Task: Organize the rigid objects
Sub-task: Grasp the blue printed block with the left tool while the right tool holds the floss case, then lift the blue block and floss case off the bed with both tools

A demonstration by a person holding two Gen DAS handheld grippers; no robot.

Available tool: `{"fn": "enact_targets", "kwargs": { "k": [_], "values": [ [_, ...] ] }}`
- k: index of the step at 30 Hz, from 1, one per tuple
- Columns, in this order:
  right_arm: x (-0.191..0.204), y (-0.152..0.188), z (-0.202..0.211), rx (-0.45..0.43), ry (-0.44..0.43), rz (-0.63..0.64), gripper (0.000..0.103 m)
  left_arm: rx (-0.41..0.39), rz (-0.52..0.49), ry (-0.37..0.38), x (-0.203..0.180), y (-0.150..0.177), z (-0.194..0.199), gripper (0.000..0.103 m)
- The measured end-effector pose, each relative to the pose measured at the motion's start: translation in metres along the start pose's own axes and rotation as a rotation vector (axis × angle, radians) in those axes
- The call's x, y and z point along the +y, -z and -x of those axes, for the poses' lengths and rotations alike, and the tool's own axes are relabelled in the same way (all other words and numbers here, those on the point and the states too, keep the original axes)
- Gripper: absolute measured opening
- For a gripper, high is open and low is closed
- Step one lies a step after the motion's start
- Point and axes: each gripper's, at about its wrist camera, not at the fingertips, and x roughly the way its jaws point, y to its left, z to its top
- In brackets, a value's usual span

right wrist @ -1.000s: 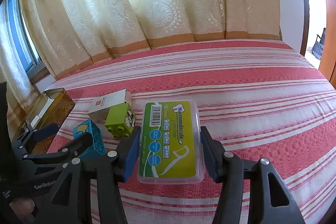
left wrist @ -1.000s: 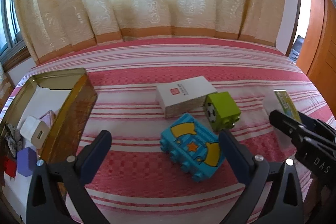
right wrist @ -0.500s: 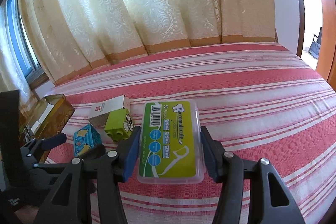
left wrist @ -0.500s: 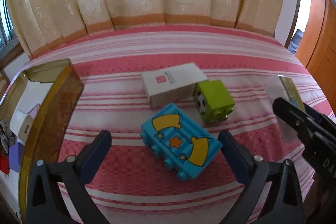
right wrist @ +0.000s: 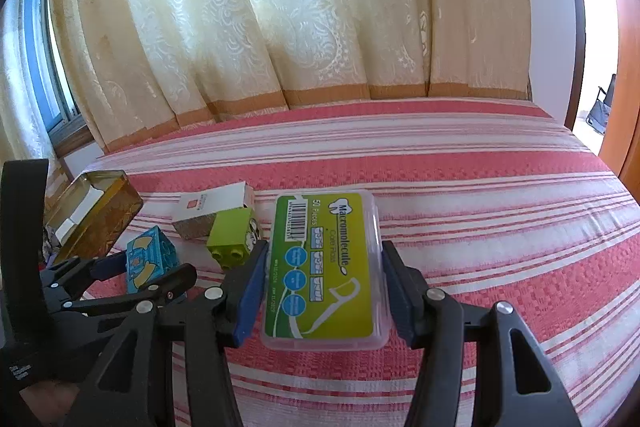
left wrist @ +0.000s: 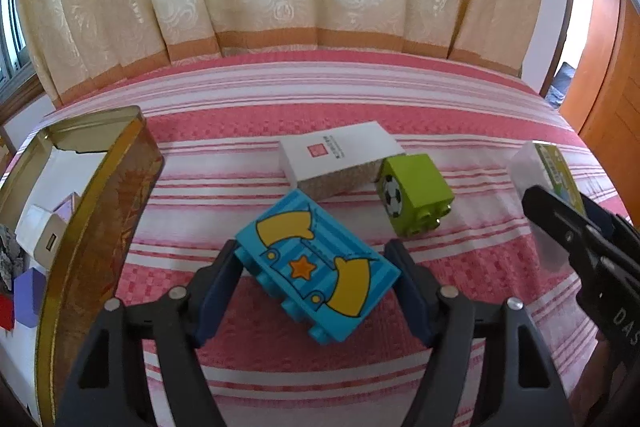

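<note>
A blue toy block [left wrist: 316,263] with yellow shapes and an orange star lies skewed on the striped bedspread. My left gripper [left wrist: 314,251] straddles it with its jaws closing, and the pads touch the block's left and right corners. My right gripper [right wrist: 324,251] is shut on a clear floss-pick box [right wrist: 324,267] with a green label, held above the bed. That box [left wrist: 556,167] also shows at the right edge of the left wrist view. The blue block [right wrist: 150,261] appears between the left fingers in the right wrist view too.
A green block [left wrist: 416,195] with a football print and a white carton [left wrist: 340,151] lie just beyond the blue block. An open golden tin [left wrist: 100,227] with several small items stands at the left. Curtains hang behind the bed; an orange door is at the right.
The left jaws have narrowed from wide open down onto the blue block, which now sits between them. The right gripper keeps its hold on the floss-pick box.
</note>
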Motion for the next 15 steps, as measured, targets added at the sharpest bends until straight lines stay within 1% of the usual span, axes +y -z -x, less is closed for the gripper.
{"fn": "enact_targets", "kwargs": {
  "k": [5, 10, 15],
  "values": [
    [0.002, 0.001, 0.005, -0.024, -0.007, 0.003, 0.057, -0.064, 0.021, 0.032, 0.01, 0.004, 0.015, 0.073],
    [0.008, 0.001, 0.01, -0.062, -0.016, 0.018, 0.057, -0.123, 0.038, 0.014, 0.018, 0.006, 0.027, 0.073],
    [0.017, 0.003, 0.016, -0.105, -0.027, 0.038, 0.056, -0.195, 0.032, -0.03, 0.021, 0.009, 0.041, 0.073]
  ]
}}
